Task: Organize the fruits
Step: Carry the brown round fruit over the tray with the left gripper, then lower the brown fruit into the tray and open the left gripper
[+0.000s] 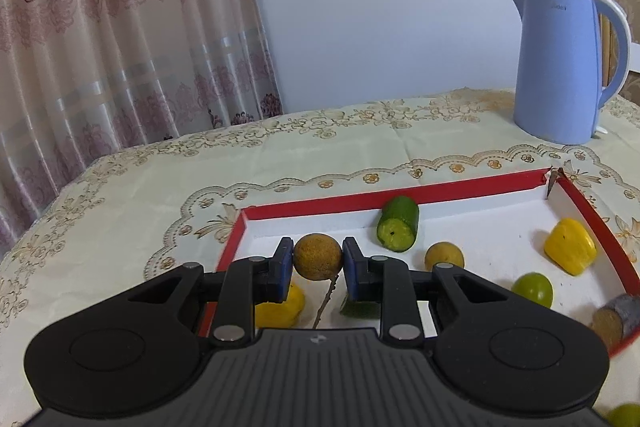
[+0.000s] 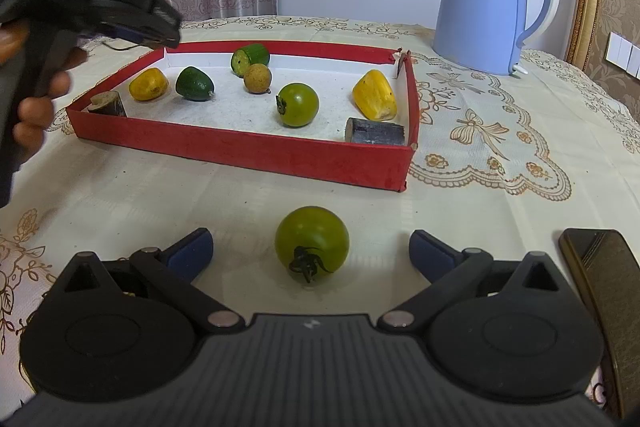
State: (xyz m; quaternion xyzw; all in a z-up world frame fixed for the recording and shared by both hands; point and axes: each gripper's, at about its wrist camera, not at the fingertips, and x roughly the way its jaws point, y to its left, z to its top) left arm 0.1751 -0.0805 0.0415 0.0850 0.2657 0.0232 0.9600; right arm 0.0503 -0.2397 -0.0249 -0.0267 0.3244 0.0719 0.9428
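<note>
My left gripper [image 1: 318, 259] is shut on a round brown longan [image 1: 318, 257] with a thin stem, held above the near left part of the red tray [image 1: 304, 213]. In the right wrist view the left gripper [image 2: 140, 27] hovers over the tray's far left corner [image 2: 240, 149]. My right gripper [image 2: 310, 253] is open, its blue pads either side of a green tomato [image 2: 312, 243] lying on the tablecloth in front of the tray. Inside the tray lie a second longan [image 2: 257, 78], a cucumber piece [image 2: 250, 58], a green tomato [image 2: 298, 105], two yellow pieces [image 2: 375, 95], and a green fruit [image 2: 195, 83].
A blue electric kettle [image 2: 486, 3] stands at the back right of the table. Dark cut sticks [image 2: 374, 131] lie in the tray's near corners. A dark phone [image 2: 604, 291] lies at the right by my right gripper. A curtain [image 1: 100, 47] hangs behind the table.
</note>
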